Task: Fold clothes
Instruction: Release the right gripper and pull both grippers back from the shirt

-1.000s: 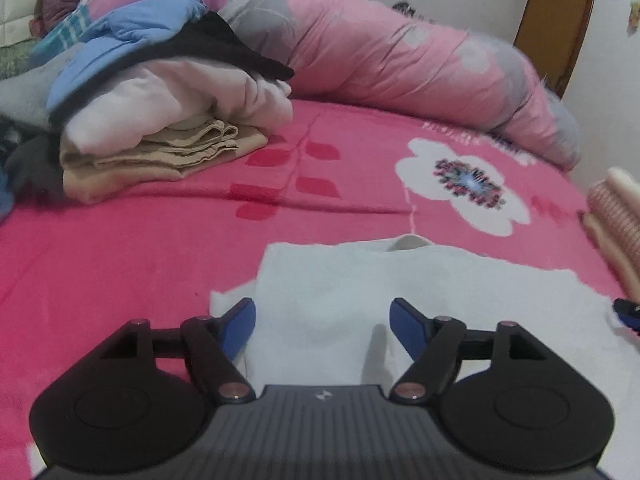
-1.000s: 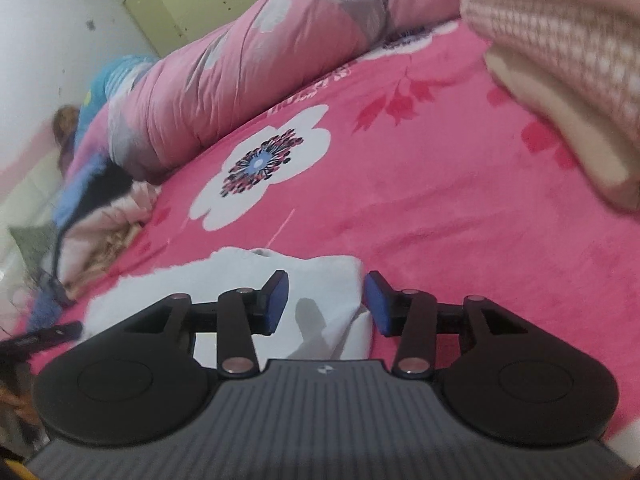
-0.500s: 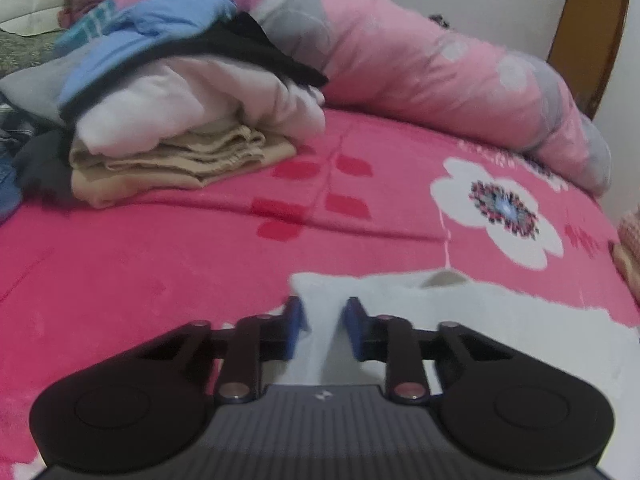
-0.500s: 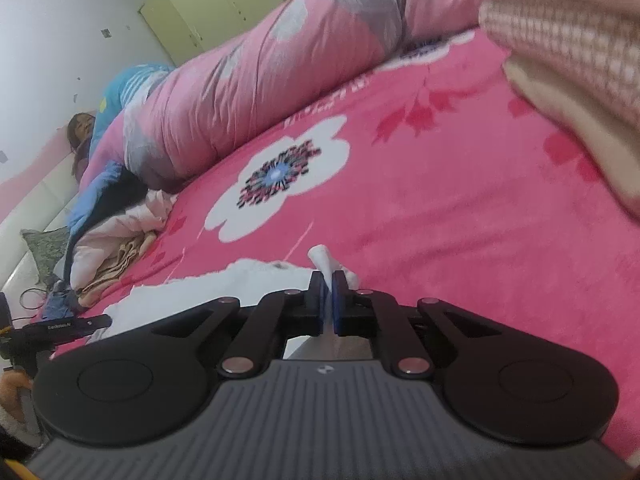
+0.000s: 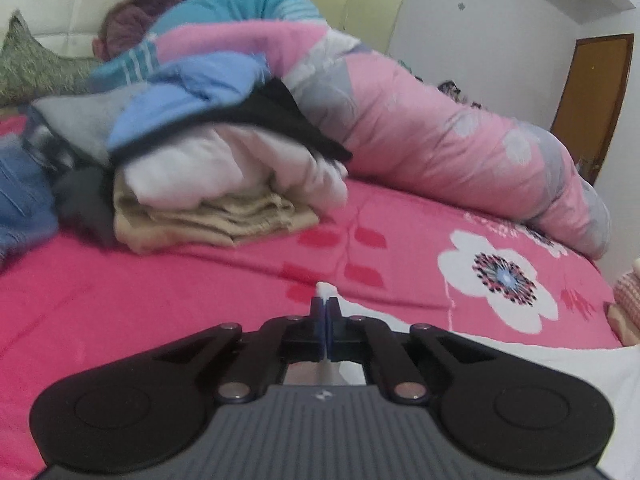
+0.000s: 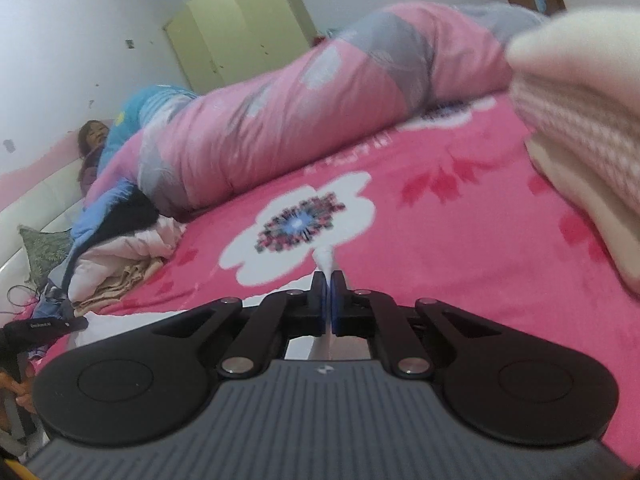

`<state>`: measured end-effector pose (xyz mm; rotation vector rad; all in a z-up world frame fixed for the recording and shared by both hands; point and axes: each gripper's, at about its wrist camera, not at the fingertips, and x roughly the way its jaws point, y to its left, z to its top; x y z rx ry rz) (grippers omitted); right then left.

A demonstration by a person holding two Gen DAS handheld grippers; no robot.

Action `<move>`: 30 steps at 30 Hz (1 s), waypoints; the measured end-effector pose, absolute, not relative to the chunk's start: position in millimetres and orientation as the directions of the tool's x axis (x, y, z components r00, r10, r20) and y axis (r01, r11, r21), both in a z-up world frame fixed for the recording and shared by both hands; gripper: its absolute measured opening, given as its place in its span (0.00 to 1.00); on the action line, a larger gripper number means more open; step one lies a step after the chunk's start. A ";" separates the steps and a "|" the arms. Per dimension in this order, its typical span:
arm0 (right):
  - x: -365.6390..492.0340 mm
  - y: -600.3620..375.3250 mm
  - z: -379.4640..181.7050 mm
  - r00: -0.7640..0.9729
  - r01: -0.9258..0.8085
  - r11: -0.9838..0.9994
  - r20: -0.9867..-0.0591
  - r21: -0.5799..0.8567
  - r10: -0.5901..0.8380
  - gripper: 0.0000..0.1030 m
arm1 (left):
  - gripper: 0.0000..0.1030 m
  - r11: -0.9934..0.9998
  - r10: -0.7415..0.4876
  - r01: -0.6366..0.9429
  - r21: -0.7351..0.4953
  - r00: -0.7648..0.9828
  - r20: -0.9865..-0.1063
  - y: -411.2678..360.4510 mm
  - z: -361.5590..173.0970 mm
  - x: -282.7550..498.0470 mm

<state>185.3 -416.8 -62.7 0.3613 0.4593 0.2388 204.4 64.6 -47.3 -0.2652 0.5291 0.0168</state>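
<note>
Now both my tongs pinch the white cloth (image 5: 520,360) tight.
Left tongs (image 5: 325,312) and right tongs (image 6: 329,296) each grip an edge; next I'd guess folding it toward 12 o'clock on the bed (image 5: 160,288).

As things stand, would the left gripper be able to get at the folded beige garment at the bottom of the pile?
Probably not right away: the left gripper is shut on the white garment, and the beige garment lies under other clothes, though bare blanket lies between.
</note>
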 end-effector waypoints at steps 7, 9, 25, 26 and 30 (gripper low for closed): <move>212.4 -407.5 -88.6 0.834 -0.108 0.940 -0.485 0.324 0.263 0.01 | 0.06 0.980 -0.032 -0.094 -0.177 0.797 -0.603 59.1 -68.6 223.0; 209.4 -408.5 -88.3 0.833 -0.082 0.947 -0.500 0.310 0.236 0.04 | 0.24 0.977 -0.036 -0.104 -0.188 0.785 -0.618 62.1 -74.6 223.2; 140.4 -361.7 -56.0 0.824 -0.200 0.975 -0.521 0.095 0.220 0.11 | 0.91 0.947 -0.320 0.281 -0.155 0.785 -0.530 25.8 -39.6 124.3; 140.3 -356.4 -62.1 0.810 -0.209 0.975 -0.544 0.082 0.219 0.11 | 0.90 0.942 -0.332 0.298 -0.152 0.775 -0.538 22.6 -42.2 120.3; 140.0 -335.5 -86.5 0.747 -0.245 0.969 -0.631 0.030 0.209 0.09 | 0.85 0.956 -0.283 0.265 -0.125 0.723 -0.630 13.0 -79.7 125.1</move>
